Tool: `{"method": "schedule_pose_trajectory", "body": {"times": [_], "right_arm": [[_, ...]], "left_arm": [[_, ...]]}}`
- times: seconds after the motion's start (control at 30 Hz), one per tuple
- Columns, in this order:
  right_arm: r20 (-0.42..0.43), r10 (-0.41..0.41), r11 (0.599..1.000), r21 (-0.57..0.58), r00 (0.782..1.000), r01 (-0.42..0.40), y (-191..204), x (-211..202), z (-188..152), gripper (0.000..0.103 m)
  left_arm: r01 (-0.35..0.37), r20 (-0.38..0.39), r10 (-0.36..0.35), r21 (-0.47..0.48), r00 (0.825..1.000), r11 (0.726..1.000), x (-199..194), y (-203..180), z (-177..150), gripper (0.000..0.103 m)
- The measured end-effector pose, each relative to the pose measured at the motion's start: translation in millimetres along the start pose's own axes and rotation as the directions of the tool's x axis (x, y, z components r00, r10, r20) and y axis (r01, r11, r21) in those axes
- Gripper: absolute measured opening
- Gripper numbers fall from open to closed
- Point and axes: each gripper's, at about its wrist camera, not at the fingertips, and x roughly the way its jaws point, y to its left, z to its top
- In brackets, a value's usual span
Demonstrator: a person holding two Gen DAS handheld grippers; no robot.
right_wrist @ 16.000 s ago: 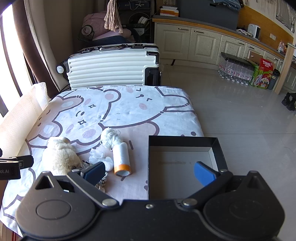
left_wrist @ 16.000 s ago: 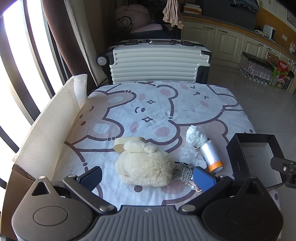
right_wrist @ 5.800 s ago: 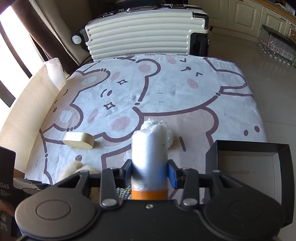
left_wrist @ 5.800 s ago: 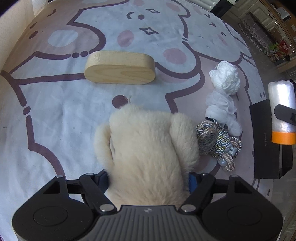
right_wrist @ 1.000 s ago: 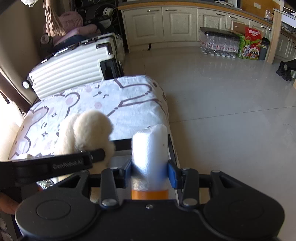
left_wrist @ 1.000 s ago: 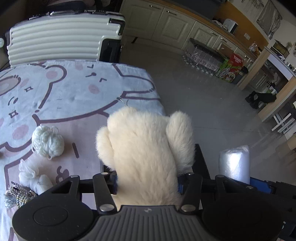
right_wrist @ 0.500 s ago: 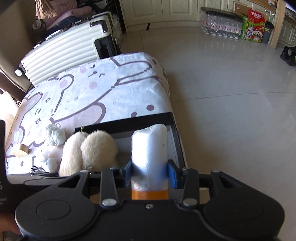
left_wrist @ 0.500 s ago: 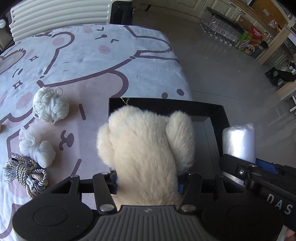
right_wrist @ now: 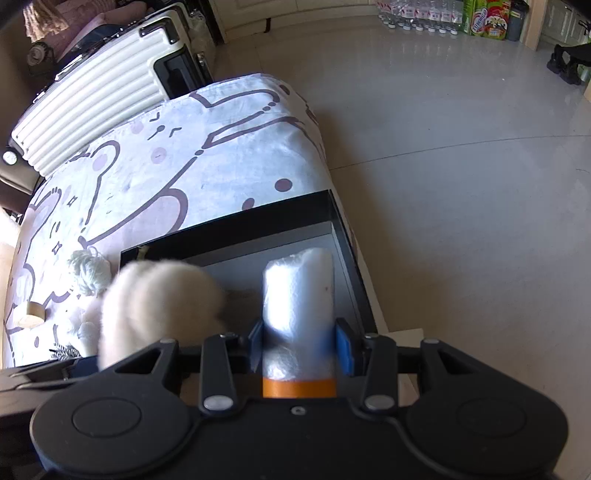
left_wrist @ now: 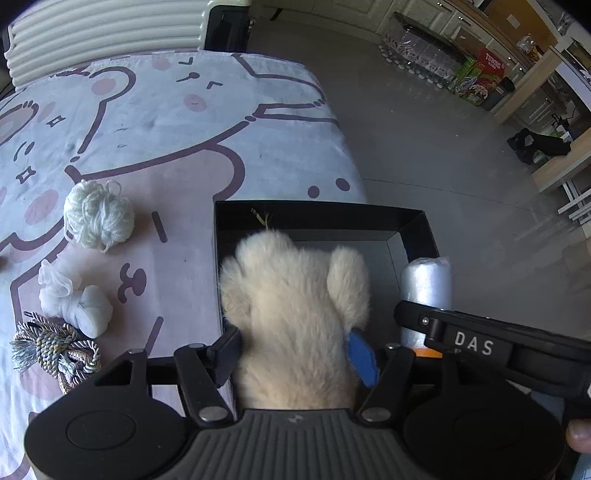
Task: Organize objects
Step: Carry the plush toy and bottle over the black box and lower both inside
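A cream plush toy (left_wrist: 295,295) hangs over the left half of the open black box (left_wrist: 317,216) at the table's right edge. My left gripper (left_wrist: 295,350) is around the plush and its jaws are opening. The blue right pad (left_wrist: 364,356) now stands clear of the fur. My right gripper (right_wrist: 300,347) is shut on a white plastic roll with an orange band (right_wrist: 299,295), held over the right half of the box (right_wrist: 258,218). The plush (right_wrist: 159,299) shows blurred to its left. In the left wrist view the roll (left_wrist: 426,280) stands just right of the plush.
On the bear-print cloth left of the box lie a cream yarn ball (left_wrist: 98,214), a white mesh bundle (left_wrist: 74,299) and a braided cord bundle (left_wrist: 51,347). A wooden block (right_wrist: 31,314) lies farther left. A white suitcase (left_wrist: 110,33) stands behind the table. Bare floor lies right of the box.
Both grippers have tipped down over the black box. The left jaws have spread, baring the blue pad beside the plush. The right gripper has sunk lower with the roll.
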Motion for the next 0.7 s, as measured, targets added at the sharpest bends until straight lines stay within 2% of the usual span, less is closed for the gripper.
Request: {"method": "schedule_pose_trajectory", "body": {"times": [0.07, 0.13, 0.2, 0.27, 0.4, 0.5, 0.7], "right_arm": [[-0.001, 0.004, 1.000, 0.003, 1.000, -0.004, 0.3, 1.0, 0.6, 0.041], [-0.004, 0.008, 1.000, 0.006, 1.000, -0.008, 1.6, 3.1, 1.9, 0.041], [-0.014, 0.000, 1.000, -0.008, 1.000, 0.000, 5.2, 6.1, 2.7, 0.041], [-0.026, -0.007, 1.000, -0.029, 1.000, 0.006, 9.5, 9.7, 2.6, 0.041], [-0.046, -0.024, 0.997, -0.076, 0.999, 0.020, 20.0, 17.2, 1.1, 0.041], [-0.073, -0.035, 0.993, -0.114, 0.997, 0.027, 28.1, 26.0, -2.0, 0.041], [-0.150, -0.071, 0.980, -0.192, 0.986, 0.042, 41.8, 47.1, -11.7, 0.041]], "left_arm": [[-0.001, 0.015, 0.001, 0.012, 1.000, 1.000, -5.0, 0.1, 1.1, 0.065], [-0.038, 0.040, 0.037, 0.022, 0.999, 0.999, -10.4, 0.5, 2.9, 0.079], [-0.085, 0.088, 0.081, 0.042, 0.993, 0.995, -16.8, 1.3, 5.8, 0.085], [-0.104, 0.105, 0.098, 0.047, 0.990, 0.994, -19.9, 4.4, 9.1, 0.085], [-0.101, 0.074, 0.101, -0.011, 0.992, 0.995, -15.6, 17.9, 13.5, 0.086], [-0.083, 0.054, 0.085, -0.041, 0.995, 0.996, -12.7, 26.1, 13.6, 0.086], [-0.044, 0.042, 0.046, -0.040, 0.998, 0.998, -7.8, 29.6, 15.9, 0.083]]}}
